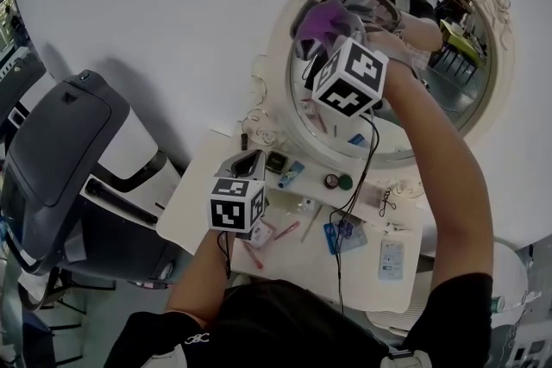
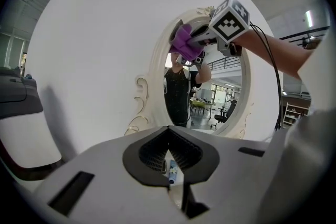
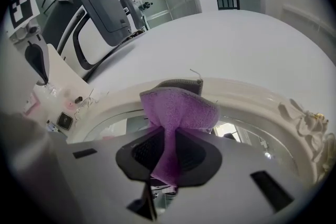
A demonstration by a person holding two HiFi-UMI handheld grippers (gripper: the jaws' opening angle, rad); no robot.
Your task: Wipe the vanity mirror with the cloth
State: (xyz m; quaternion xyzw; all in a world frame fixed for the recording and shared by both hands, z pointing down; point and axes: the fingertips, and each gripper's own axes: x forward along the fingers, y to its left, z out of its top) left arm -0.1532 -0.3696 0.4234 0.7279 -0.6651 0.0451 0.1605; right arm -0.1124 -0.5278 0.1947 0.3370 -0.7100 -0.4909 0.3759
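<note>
While my right gripper (image 3: 168, 159) pinches the purple cloth (image 3: 178, 107) firmly between its jaws, the cloth's loose end fans out ahead of them. It sits at the upper left of the oval vanity mirror (image 1: 448, 95), right beside the cream carved frame (image 1: 285, 90). From the head view my right arm reaches up and across the glass. I cannot tell for certain whether the cloth is pressed flat on the glass or partly over the frame's inner edge.

My left gripper (image 2: 169, 168) sits low over the white vanity table (image 1: 366, 276) with its jaws closed together and nothing between them. It plays no part in the wiping.

To wipe well, I judge the fanned end should lie flat on the glass under light, even pressure, with only fabric touching it and never the hard jaws. Overlapping strokes from the top edge downward would cover the whole oval. The carved frame could snag the cloth, so strokes should turn just short of it. A black cable (image 1: 373, 152) hangs from my right gripper over small items on the table and could drag them.
</note>
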